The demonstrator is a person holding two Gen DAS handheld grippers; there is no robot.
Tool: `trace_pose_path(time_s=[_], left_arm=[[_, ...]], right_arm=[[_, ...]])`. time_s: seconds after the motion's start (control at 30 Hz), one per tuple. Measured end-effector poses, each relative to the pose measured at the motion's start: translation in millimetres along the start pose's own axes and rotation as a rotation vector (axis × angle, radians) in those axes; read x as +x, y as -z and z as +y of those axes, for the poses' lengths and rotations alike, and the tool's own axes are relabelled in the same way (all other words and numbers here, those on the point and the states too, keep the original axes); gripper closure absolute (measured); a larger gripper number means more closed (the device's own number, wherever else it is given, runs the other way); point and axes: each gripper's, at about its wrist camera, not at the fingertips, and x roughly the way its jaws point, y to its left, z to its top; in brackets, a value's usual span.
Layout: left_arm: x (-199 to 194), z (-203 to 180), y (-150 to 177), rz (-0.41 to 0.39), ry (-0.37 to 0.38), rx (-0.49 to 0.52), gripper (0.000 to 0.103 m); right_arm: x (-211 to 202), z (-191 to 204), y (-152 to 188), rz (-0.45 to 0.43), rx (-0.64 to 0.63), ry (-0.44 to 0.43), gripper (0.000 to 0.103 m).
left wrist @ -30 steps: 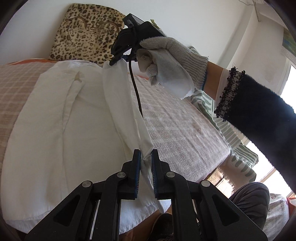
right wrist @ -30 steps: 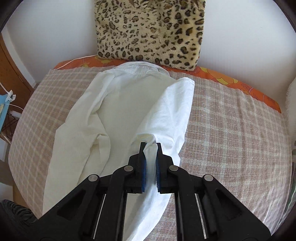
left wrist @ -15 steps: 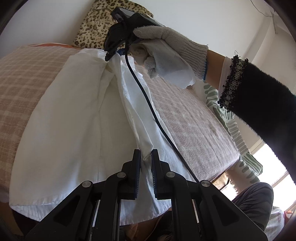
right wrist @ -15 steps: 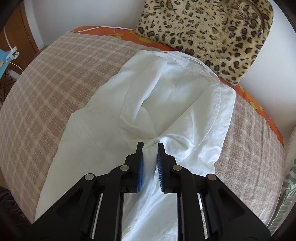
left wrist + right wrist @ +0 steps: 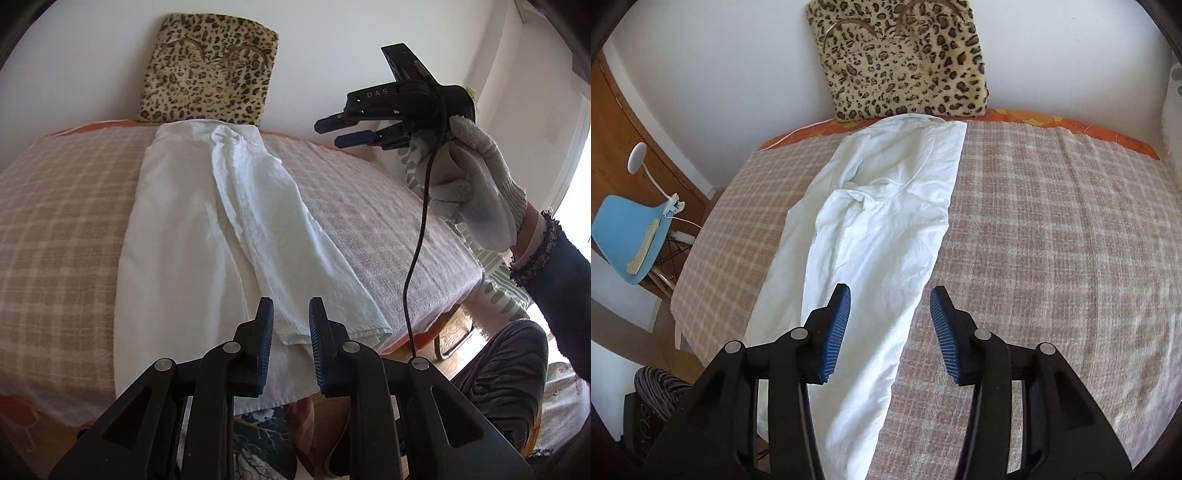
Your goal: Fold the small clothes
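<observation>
Both grippers, left gripper point(image 5: 291, 325) and right gripper point(image 5: 890, 317), opening over one white shirt point(image 5: 882, 221)

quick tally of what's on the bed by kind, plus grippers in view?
White cotton shirt, lengthwise-folded on the bed: 1
Leopard-print plush cushion against the wall: 1
Pink-and-cream checked blanket covering the bed: 1
Black two-finger grippers: 2, left gripper and right gripper, both with jaws opening and no cloth pinched
Total: 5
</observation>
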Motion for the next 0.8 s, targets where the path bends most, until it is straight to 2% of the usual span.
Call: trace_pose_path(time_s=[0.2, 0.4, 0.47, 0.5, 0.63, 0.7, 0.8], left_arm=[[-3.5, 31.9, -37.8, 0.007, -0.033, 0.031, 0.085], [31.2, 34.9, -62.6, 0.045, 0.013, 0.099, 0.085], [46.2, 31.3, -63.2, 0.069, 0.014, 0.13, 0.085], [53.4, 29.4, -62.8, 0.082, 0.008, 0.143, 0.085], [64.3, 26.0, -57.5, 0.107, -0.002, 0.165, 0.085], [65.1, 24.6, -56.7, 0.107, -0.009, 0.175, 0.085], [64.9, 25.3, -57.4, 0.105, -0.009, 0.176, 0.085]], right_arm=[[12.4, -8.8, 96.8, 0.133, 0.085, -0.063, 0.056], [27.4, 5.0, 143.8, 0.213, 0.085, -0.13, 0.056], [30.7, 7.1, 151.2, 0.215, 0.091, -0.15, 0.086], [31.2, 7.6, 153.4, 0.215, 0.1, -0.151, 0.09], [14.0, 4.0, 162.9, 0.157, 0.118, -0.144, 0.095], [23.7, 1.4, 175.0, 0.217, 0.105, -0.12, 0.098], [25.0, -3.5, 177.3, 0.22, 0.129, -0.116, 0.095]])
